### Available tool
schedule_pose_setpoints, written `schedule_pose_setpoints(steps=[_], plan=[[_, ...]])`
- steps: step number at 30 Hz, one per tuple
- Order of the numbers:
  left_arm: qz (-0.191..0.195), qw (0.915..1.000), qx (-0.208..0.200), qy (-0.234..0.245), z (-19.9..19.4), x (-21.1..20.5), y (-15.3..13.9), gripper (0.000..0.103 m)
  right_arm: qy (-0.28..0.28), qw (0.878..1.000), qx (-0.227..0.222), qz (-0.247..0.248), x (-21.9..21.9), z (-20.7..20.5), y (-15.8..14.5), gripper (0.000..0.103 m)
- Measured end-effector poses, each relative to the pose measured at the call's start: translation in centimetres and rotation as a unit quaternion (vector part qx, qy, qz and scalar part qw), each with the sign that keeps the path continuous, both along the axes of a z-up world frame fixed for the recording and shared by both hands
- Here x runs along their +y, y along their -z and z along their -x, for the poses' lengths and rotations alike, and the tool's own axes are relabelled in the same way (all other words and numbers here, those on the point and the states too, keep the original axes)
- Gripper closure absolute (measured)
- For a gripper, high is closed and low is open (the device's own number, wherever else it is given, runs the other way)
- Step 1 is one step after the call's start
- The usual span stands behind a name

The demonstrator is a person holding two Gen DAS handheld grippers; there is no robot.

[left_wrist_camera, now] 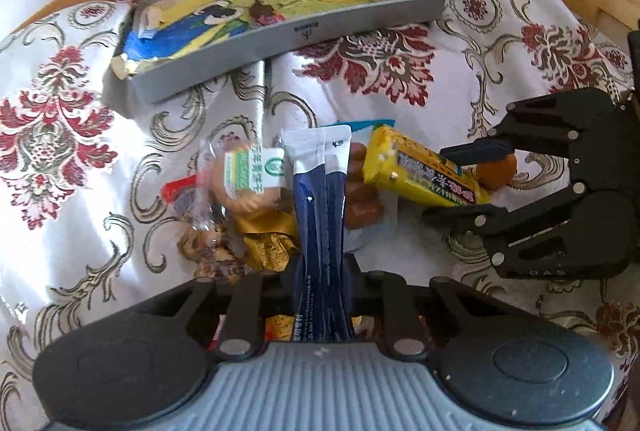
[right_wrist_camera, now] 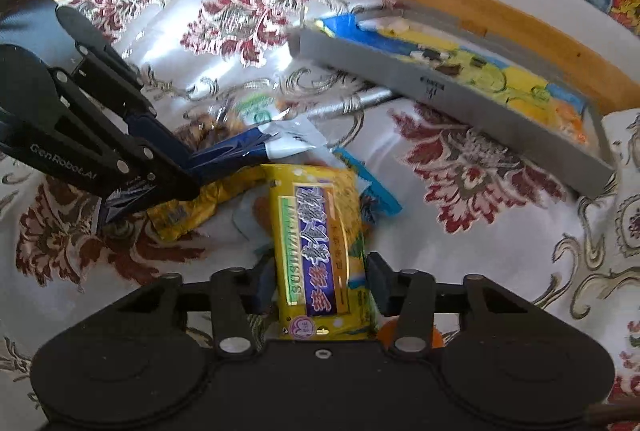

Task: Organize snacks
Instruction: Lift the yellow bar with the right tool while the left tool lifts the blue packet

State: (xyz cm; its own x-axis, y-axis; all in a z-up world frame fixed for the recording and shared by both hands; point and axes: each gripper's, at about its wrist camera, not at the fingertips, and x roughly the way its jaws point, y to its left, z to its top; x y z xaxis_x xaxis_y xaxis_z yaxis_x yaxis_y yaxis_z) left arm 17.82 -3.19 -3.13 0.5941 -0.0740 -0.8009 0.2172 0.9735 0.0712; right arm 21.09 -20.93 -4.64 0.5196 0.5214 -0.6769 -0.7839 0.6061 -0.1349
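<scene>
L gripper (left_wrist_camera: 322, 295) clenched on long navy-and-white sachet (left_wrist_camera: 320, 207), frame centre. R gripper (right_wrist_camera: 320, 283) grasping yellow foil snack bar (right_wrist_camera: 320, 247). Grey shallow cardboard tray (left_wrist_camera: 288, 35) upper centre. Lift both clear of snack pile (left_wrist_camera: 236, 215) w/o dragging neighbours, then carry over tray rim.

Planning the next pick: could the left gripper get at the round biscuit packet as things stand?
Probably not yet: the left gripper is shut on the dark blue sachet. The round biscuit packet lies uncovered just left of it, so the way looks free once emptied.
</scene>
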Motion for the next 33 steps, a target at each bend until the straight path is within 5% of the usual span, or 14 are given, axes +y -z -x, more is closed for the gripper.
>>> schedule_pose_setpoints(steps=[15, 17, 20, 26, 33], plan=[[0.007, 0.9998, -0.004, -0.02, 0.8, -0.5, -1.6, 0.083, 0.024, 1.0, -0.005, -0.019, -0.1, -0.2, -0.7, 0.078], [0.008, 0.9998, -0.003, -0.02, 0.8, -0.6, -1.6, 0.083, 0.03, 0.999, 0.005, -0.023, -0.1, -0.5, -0.6, 0.075], [0.007, 0.9998, -0.003, -0.02, 0.8, -0.7, -1.6, 0.083, 0.048, 0.998, 0.033, -0.015, -0.1, -1.3, 0.1, 0.056], [0.006, 0.9997, -0.007, -0.024, 0.8, -0.6, -1.7, 0.083, 0.052, 0.996, 0.062, -0.03, -0.2, -2.4, 0.8, 0.054], [0.007, 0.9994, -0.013, -0.032, 0.7, -0.4, -2.1, 0.083, 0.04, 0.998, 0.034, -0.016, 0.4, -1.7, 0.9, 0.057]])
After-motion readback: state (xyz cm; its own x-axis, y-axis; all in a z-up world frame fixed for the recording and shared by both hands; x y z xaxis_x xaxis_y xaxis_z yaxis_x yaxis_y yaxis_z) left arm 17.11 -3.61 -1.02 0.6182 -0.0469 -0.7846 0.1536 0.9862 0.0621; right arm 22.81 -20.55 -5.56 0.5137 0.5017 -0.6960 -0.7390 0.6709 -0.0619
